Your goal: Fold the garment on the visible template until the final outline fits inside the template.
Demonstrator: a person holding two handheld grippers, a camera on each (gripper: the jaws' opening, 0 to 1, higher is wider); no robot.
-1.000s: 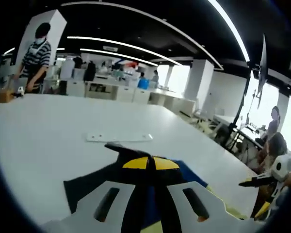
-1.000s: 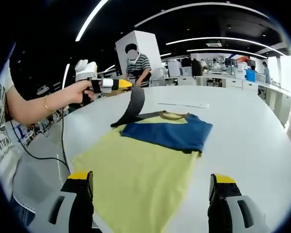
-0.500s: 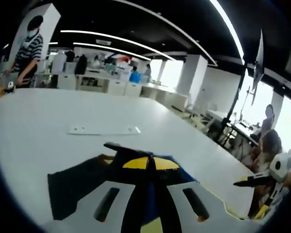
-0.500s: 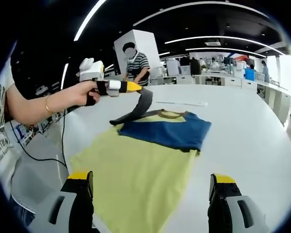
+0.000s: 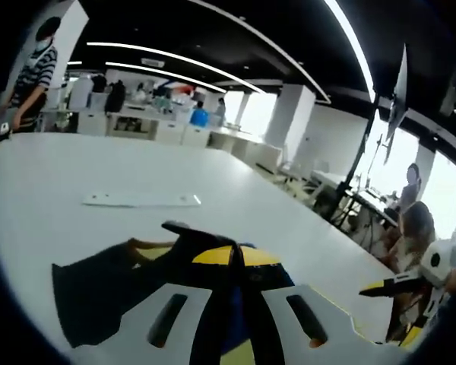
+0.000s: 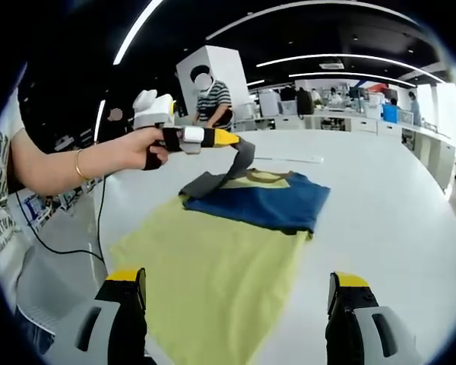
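A T-shirt lies on the white table (image 6: 395, 205), with a yellow body (image 6: 213, 258) and a blue upper part (image 6: 266, 199) folded over it. My left gripper (image 6: 229, 138), held in a hand, is shut on the shirt's grey sleeve (image 6: 213, 182) and holds it up above the collar end. In the left gripper view the same gripper (image 5: 237, 255) pinches the grey sleeve (image 5: 99, 293), which drapes down to the left over the blue cloth (image 5: 281, 274). My right gripper (image 6: 239, 289) stands open, wide apart, above the yellow hem and holding nothing; the left gripper view also catches it (image 5: 391, 308).
A thin white strip (image 6: 296, 159) lies on the table beyond the shirt, and the left gripper view has it too (image 5: 140, 200). A person in a striped top (image 6: 213, 103) stands at the far edge. Another person sits at the right (image 5: 414, 228). Bare tabletop lies right of the shirt.
My left gripper has carried the grey sleeve rightward and inward, from beside the shirt to above its collar. The right gripper has stayed where it was, open.
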